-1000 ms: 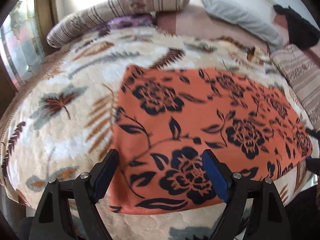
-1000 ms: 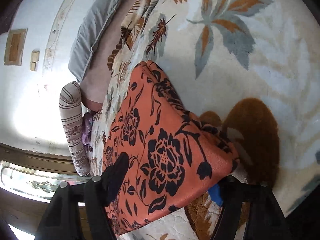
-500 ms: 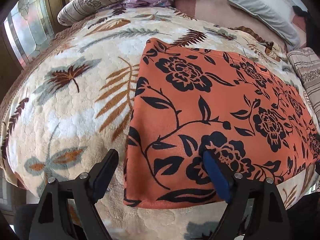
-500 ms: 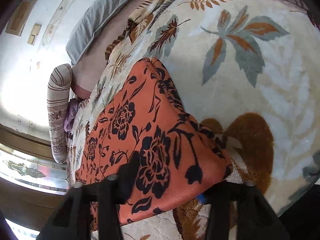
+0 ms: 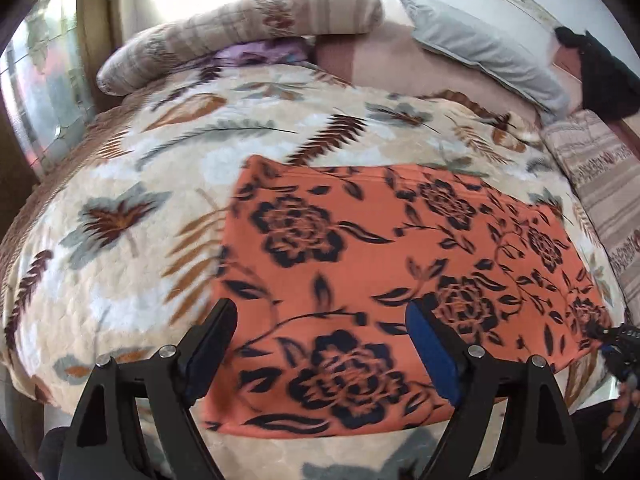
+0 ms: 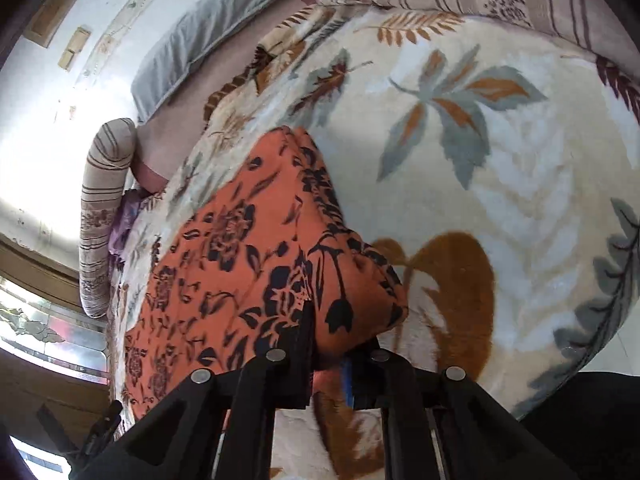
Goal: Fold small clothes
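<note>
Jaws of the right gripper [image 6: 326,344] have just been closing and are now pinching a corner of the orange cloth [image 5: 380,280] – lying flat on the bed [image 5: 120,264], fold barely begun – while the left gripper [image 5: 320,344] is being held open above its near edge.

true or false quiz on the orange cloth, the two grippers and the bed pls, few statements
1. The right gripper is shut on a corner of the orange cloth. True; its jaws have just been closing, with the cloth between them.
2. The left gripper is clamped on the cloth. False: its jaws stand wide open over the cloth's near edge, holding nothing.
3. The cloth has black flowers on it. True.
4. The cloth lies on a bare wooden table. False: it lies on a leaf-patterned blanket on a bed.
5. A grey pillow lies at the far end of the bed. True.
</note>
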Motion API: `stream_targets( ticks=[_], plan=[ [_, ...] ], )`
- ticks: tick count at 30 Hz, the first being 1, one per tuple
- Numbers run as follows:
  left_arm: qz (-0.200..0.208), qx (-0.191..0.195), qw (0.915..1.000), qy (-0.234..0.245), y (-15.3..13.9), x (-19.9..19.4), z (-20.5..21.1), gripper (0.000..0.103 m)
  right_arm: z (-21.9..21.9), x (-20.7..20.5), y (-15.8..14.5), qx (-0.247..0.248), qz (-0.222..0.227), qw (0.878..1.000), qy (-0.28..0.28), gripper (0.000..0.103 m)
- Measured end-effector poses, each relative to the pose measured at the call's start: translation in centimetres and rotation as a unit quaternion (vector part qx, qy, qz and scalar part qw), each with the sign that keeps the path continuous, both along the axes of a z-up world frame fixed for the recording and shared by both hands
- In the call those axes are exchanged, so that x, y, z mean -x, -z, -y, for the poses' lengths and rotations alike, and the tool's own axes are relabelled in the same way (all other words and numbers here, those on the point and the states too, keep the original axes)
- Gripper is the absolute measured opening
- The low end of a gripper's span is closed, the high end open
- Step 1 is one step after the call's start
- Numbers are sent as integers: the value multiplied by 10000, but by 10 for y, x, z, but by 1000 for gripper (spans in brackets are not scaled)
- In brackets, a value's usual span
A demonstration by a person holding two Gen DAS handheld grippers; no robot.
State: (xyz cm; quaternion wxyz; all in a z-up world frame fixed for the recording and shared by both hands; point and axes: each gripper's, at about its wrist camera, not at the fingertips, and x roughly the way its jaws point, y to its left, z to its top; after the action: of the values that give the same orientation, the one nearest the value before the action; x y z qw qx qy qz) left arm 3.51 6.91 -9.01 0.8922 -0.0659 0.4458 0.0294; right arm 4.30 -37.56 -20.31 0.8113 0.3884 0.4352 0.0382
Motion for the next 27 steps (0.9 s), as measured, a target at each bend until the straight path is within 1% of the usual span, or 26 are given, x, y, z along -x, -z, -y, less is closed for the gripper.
stream_targets(
  ticks=[1, 2, 3, 4, 5, 6, 8, 10, 11, 12, 14, 15, 16, 17, 18, 19, 20, 21, 23, 24, 25, 26, 27],
  plan=[
    [-120, -22, 9998, 129, 7, -6, 7, 87, 5, 0, 10, -245, -174, 9995, -22, 23],
    [-259, -94, 9994, 202, 16, -12, 15, 87, 11, 1, 12, -429, -200, 9989, -11, 30],
    [-479, -181, 9983, 274, 30, -18, 22, 87, 17, 4, 6, -446, -126, 9989, 19, 46],
    [-687, -357, 9966, 295, 44, -24, 27, 88, 24, 6, -4, -261, -33, 9996, 41, 57],
    [-542, -570, 9964, 301, 46, -22, 33, 90, 30, 7, -14, -166, 101, 9998, 76, 67],
    [-441, -692, 9961, 332, 45, -19, 37, 90, 39, 6, -26, -121, 282, 9995, 108, 67],
    [-435, -669, 9962, 346, 44, -19, 36, 90, 50, -11, -45, -64, 505, 9987, -100, 67],
    [-414, -596, 9967, 364, 45, -19, 33, 91, 46, -52, -51, -8, 456, 9967, -677, 71],
    [-396, -605, 9967, 371, 46, -19, 33, 91, 40, -77, -47, -47, 351, 9938, -1057, 71],
    [-370, -626, 9966, 379, 46, -18, 34, 91, 34, -98, -43, -20, 251, 9914, -1285, 71],
    [-352, -633, 9966, 396, 47, -17, 34, 91, 23, -139, -34, 387, 47, 9876, -1519, 71],
    [-355, -613, 9967, 400, 47, -17, 34, 91, 19, -159, -27, 410, -39, 9858, -1626, 71],
    [-352, -607, 9967, 405, 47, -18, 33, 92, 18, -170, -22, 348, -70, 9864, -1603, 71],
    [-345, -605, 9967, 408, 48, -17, 33, 93, 14, -181, -15, 231, -126, 9856, -1671, 67],
    [-331, -608, 9967, 414, 49, -17, 32, 94, 8, -191, -8, 201, -251, 9826, -1831, 43],
    [-312, -604, 9968, 422, 49, -18, 32, 95, -1, -198, -3, 372, -388, 9803, -1900, 29],
    [-295, -592, 9969, 431, 50, -18, 31, 95, -4, -198, -3, 475, -338, 9798, -1913, 22],
    [-283, -577, 9970, 436, 50, -18, 30, 96, -5, -194, -11, 585, -172, 9816, -1810, 16],
    [-272, -567, 9971, 433, 50, -18, 30, 96, 0, -179, -27, 716, 210, 9879, -1359, 16],
    [-274, -575, 9971, 417, 50, -18, 30, 97, 2, -175, -24, 692, 159, 9900, -1215, 16],
    [-285, -586, 9970, 407, 50, -18, 30, 97, 1, -175, -15, 782, -50, 9897, -1197, 16],
    [-315, -598, 9969, 401, 50, -19, 30, 97, -2, -175, -7, 932, -198, 9883, -1190, 20],
    [-349, -586, 9968, 407, 48, -19, 30, 97, 1, -170, -6, 897, -134, 9903, -1055, 26]
  ],
)
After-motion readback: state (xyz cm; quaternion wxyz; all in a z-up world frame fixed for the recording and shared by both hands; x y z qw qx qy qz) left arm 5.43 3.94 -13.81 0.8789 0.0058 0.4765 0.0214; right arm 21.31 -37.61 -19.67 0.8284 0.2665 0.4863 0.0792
